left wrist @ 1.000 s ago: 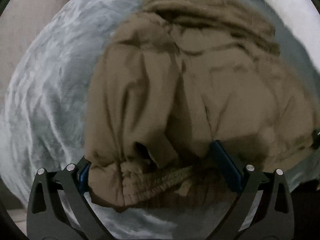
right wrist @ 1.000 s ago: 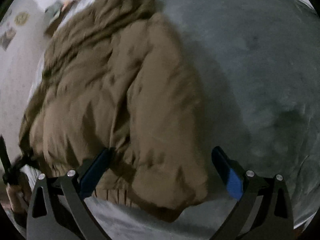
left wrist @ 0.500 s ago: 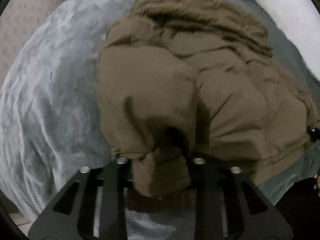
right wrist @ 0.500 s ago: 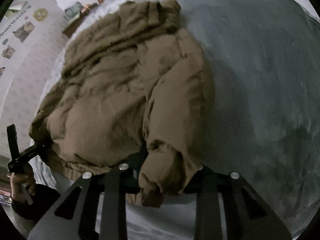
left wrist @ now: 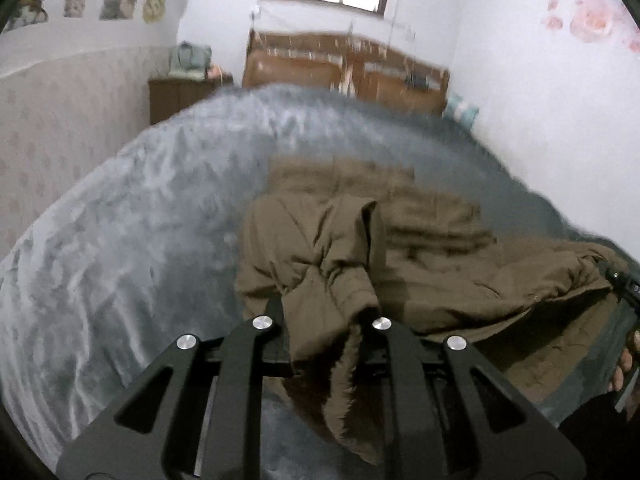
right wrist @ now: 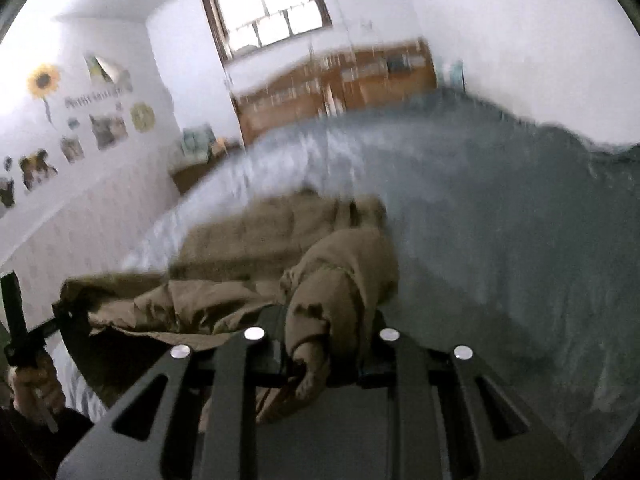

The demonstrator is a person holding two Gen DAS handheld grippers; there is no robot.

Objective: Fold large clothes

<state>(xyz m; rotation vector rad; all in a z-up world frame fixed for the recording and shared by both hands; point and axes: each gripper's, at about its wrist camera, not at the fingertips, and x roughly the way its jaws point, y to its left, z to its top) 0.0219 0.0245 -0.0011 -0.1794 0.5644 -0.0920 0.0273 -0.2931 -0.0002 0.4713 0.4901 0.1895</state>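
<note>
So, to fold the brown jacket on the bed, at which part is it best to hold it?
Judging from its pose, the near hem corners: the brown jacket lies with its hood end far. The left gripper and right gripper each pinch one, coming from the near bed edge.

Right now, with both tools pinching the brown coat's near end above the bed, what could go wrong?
1. The left tool is closing on only a bunched cuff of the brown coat; it may slip out.
2. The right tool grips similarly little.
3. The coat's far end lies rumpled on the grey bedspread, so a fold could trap creases.
</note>
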